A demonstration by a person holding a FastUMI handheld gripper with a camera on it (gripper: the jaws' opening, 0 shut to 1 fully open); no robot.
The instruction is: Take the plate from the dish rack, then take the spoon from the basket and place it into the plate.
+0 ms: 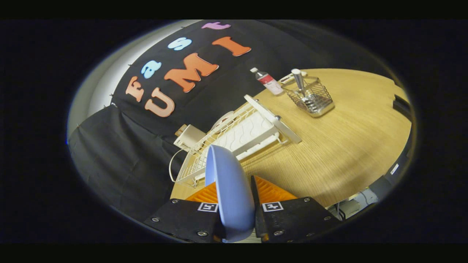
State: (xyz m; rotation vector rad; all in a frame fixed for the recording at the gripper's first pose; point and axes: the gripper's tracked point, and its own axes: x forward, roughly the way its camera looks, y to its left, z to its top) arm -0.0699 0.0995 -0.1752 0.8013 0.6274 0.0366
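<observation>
A light blue plate (230,190) stands on edge between my two fingers, and my gripper (234,195) is shut on it. The plate is lifted clear of the white wire dish rack (237,137), which sits just beyond the fingers on the wooden table (347,146). A white plate (223,120) still rests in the rack's far side. Farther off stands a wire basket (310,96) with a metal spoon (299,81) upright in it, handle up.
A small bottle (267,81) with a red and white label stands beside the basket near the black cloth wall. A white box (188,137) sits behind the rack. The table's dark edge (400,106) runs past the basket.
</observation>
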